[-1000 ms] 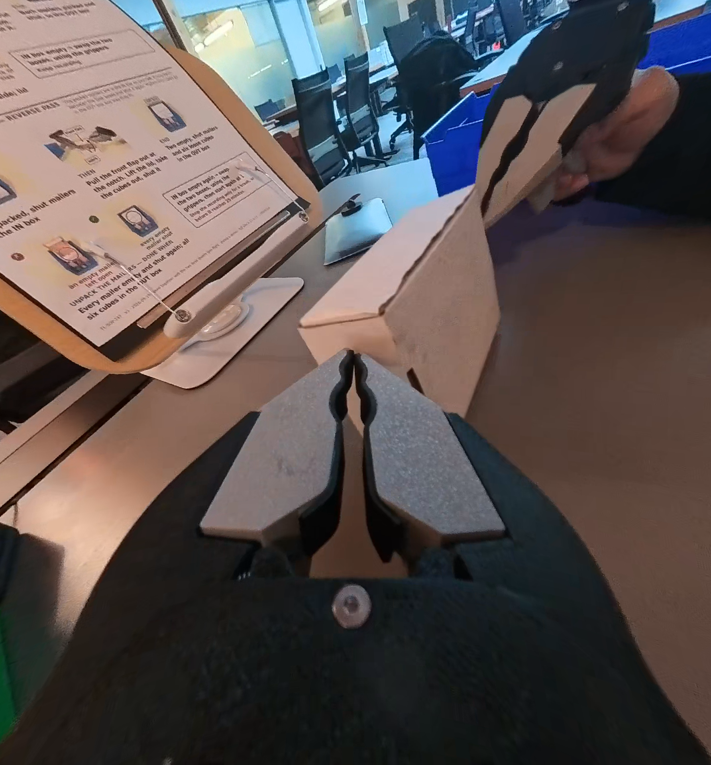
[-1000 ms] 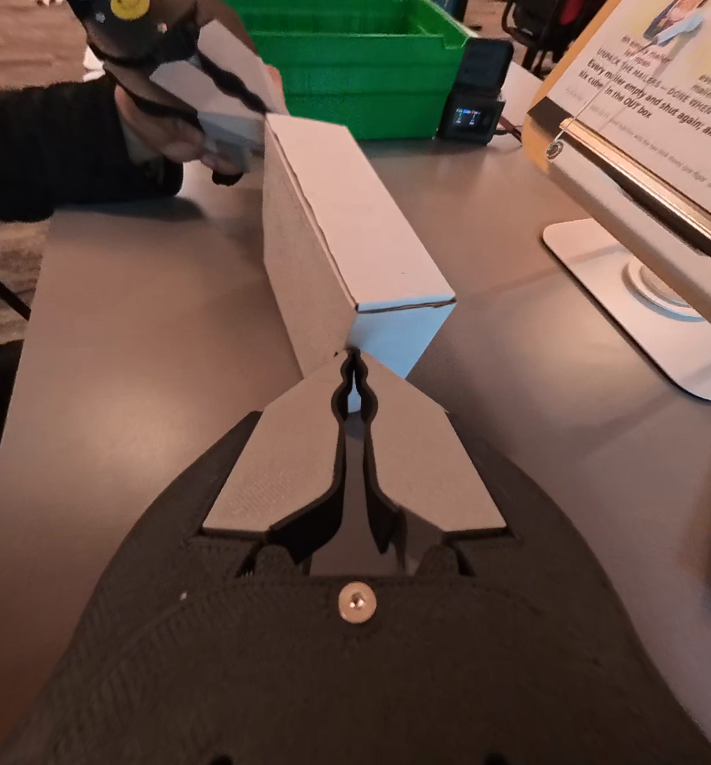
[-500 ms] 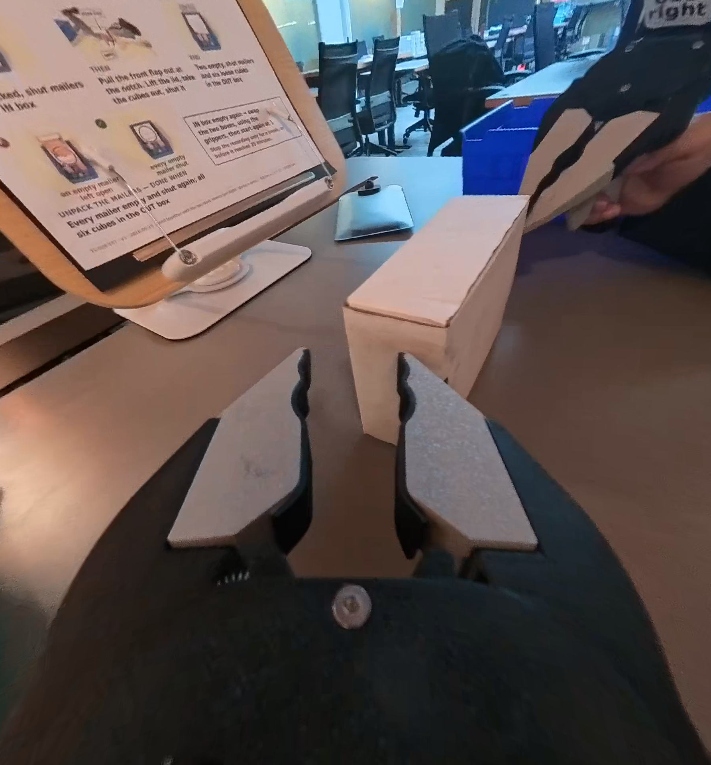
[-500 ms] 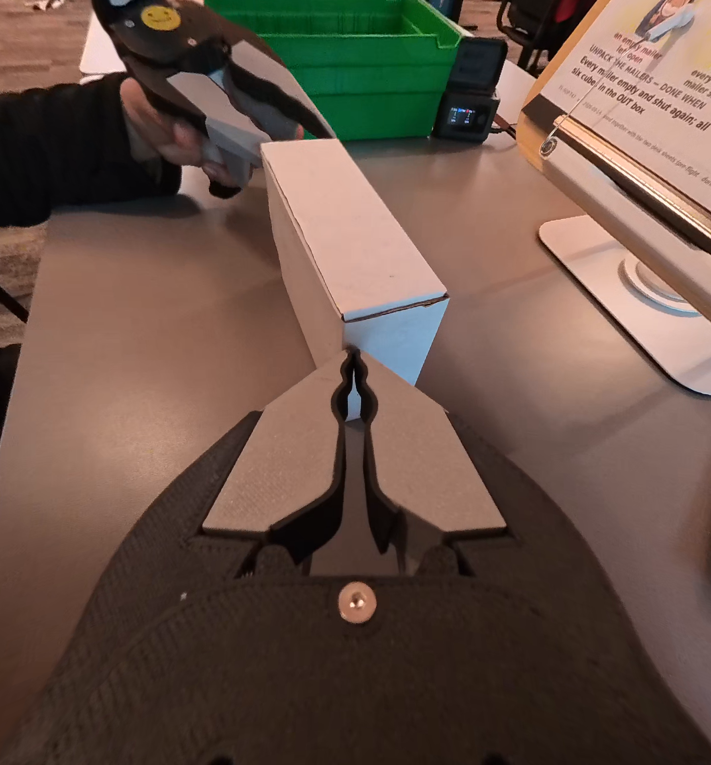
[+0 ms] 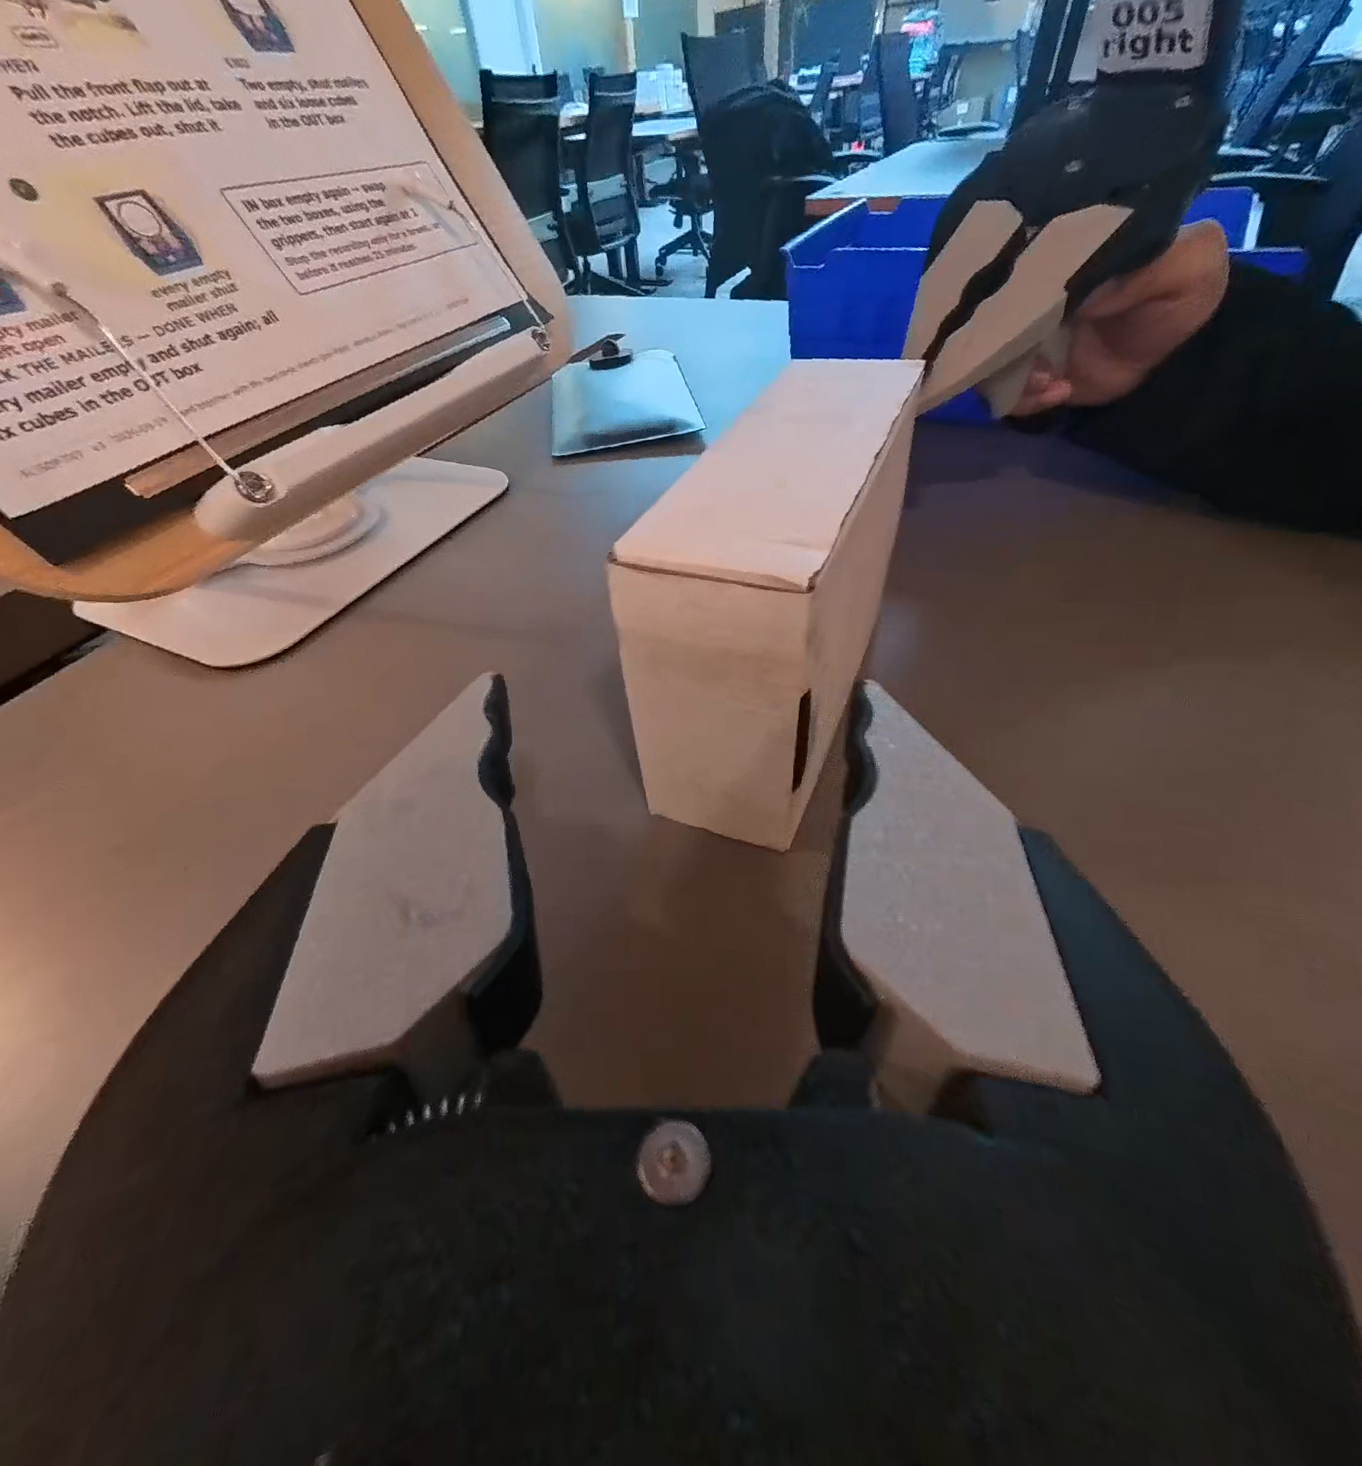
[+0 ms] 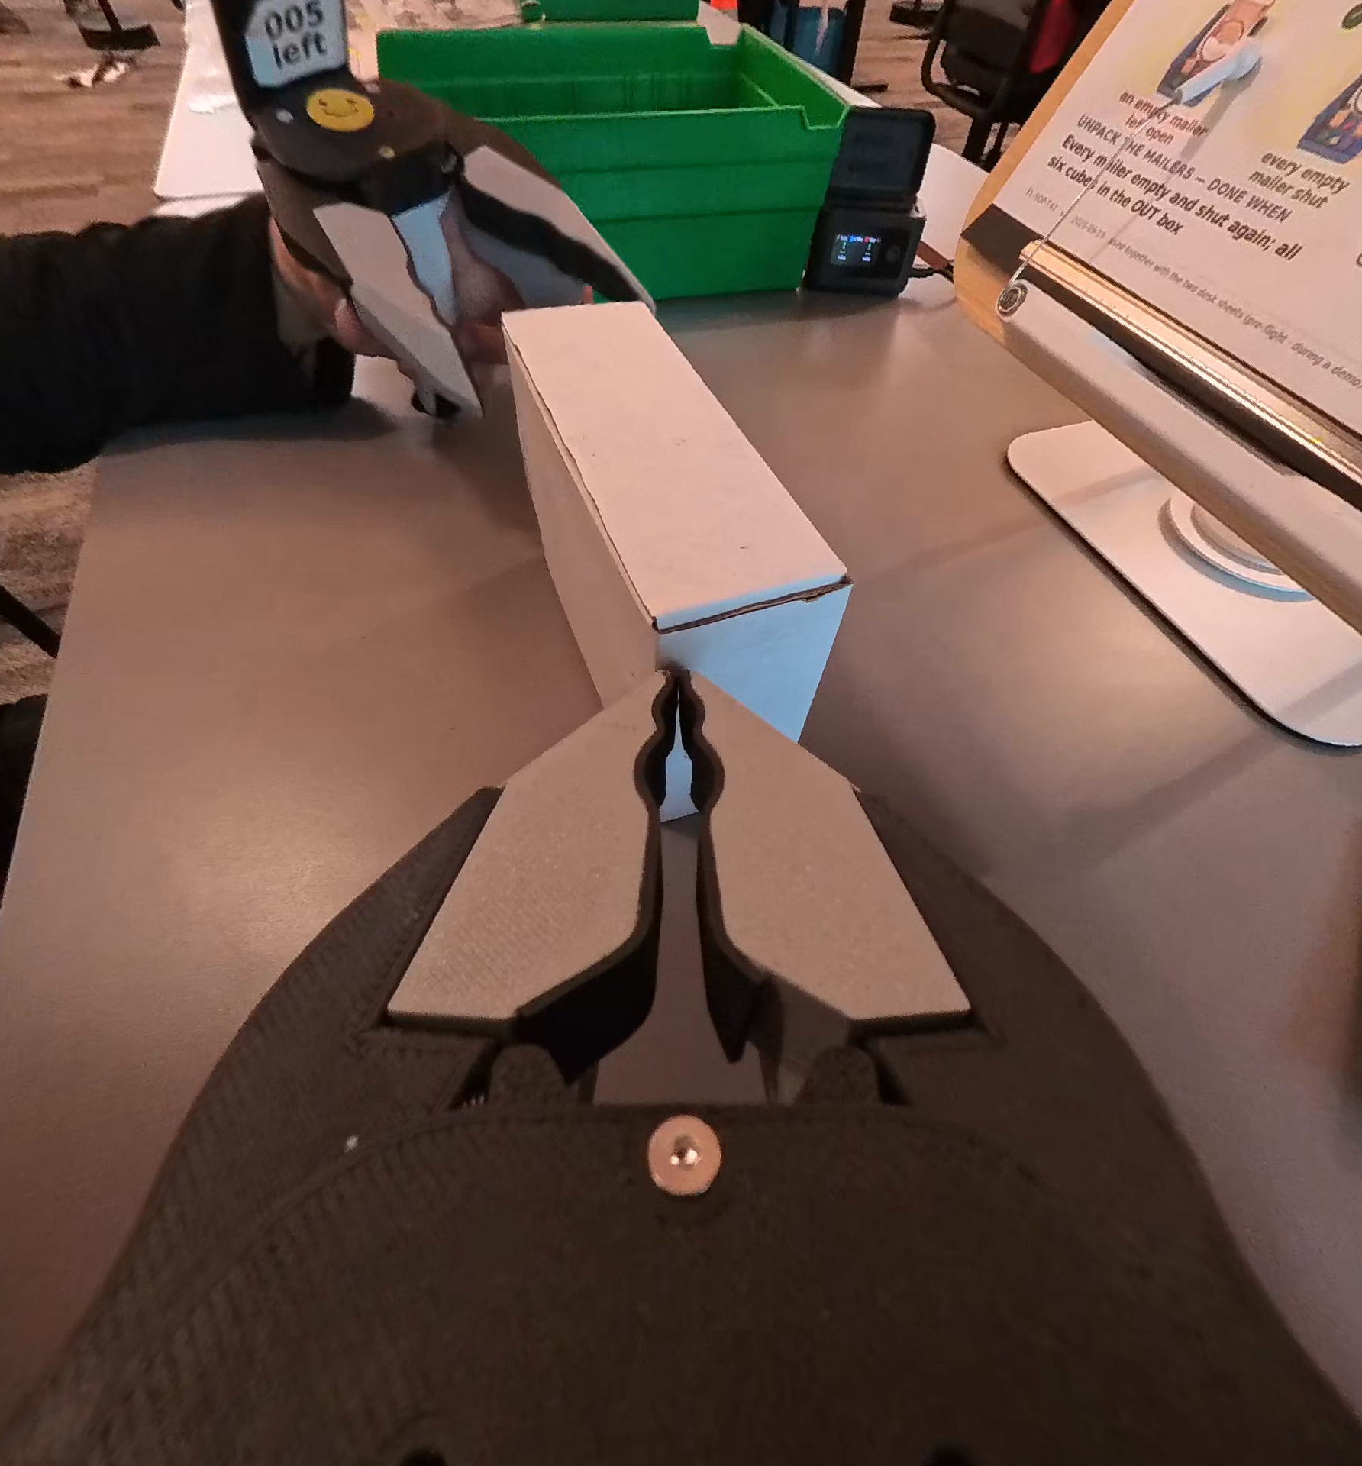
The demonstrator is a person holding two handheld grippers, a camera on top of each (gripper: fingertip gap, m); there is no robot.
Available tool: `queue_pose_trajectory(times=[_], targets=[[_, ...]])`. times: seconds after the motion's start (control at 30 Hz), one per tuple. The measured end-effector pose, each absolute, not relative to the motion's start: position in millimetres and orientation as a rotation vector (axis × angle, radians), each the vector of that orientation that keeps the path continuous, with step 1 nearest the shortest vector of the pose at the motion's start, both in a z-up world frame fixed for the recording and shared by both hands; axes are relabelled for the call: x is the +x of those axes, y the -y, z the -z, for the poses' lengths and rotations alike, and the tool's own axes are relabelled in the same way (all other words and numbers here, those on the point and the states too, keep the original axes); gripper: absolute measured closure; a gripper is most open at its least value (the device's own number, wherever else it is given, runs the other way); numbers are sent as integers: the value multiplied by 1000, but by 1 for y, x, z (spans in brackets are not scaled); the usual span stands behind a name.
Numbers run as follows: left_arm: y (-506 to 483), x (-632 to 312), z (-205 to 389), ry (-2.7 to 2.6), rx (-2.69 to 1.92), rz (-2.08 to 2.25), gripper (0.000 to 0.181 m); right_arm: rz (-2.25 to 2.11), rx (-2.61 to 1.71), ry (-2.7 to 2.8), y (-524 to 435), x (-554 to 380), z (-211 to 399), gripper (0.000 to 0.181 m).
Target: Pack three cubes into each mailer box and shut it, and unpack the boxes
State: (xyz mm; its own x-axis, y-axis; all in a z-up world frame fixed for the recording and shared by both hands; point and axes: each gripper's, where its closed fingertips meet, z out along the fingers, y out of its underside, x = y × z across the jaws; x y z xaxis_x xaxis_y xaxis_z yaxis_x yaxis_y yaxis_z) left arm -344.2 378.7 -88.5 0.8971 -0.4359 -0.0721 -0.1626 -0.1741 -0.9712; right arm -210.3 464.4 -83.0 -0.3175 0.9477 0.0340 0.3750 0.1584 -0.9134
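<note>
The mailer box (image 5: 749, 555) is plain white, the table (image 6: 281, 635) grey-brown, 1 bin (image 6: 662, 159) green, another bin (image 5: 860, 293) blue.

The left tool (image 5: 678, 746) has its fingers spread wide apart; the right tool (image 6: 679, 714) has fingertips pressed together.

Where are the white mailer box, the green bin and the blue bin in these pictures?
white mailer box (image 6: 662, 484), right wrist view, on its shut top face.
green bin (image 6: 709, 190), right wrist view, on its front wall.
blue bin (image 5: 852, 301), left wrist view, on its near wall.
</note>
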Motion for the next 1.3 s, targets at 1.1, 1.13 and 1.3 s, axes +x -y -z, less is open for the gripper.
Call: queue_pose_trajectory(times=[1.1, 1.13, 1.3], targets=[[-413, -312, 106, -616, -1805, 271, 107, -1161, -1073, 1801, -431, -236, 22, 131], [-413, -312, 106, -614, -1806, 271, 107, -1110, -1058, 1842, -426, -244, 21, 131], [-414, -314, 106, -602, -1812, 273, 107, -858, -995, 1991, -410, -281, 43, 131]])
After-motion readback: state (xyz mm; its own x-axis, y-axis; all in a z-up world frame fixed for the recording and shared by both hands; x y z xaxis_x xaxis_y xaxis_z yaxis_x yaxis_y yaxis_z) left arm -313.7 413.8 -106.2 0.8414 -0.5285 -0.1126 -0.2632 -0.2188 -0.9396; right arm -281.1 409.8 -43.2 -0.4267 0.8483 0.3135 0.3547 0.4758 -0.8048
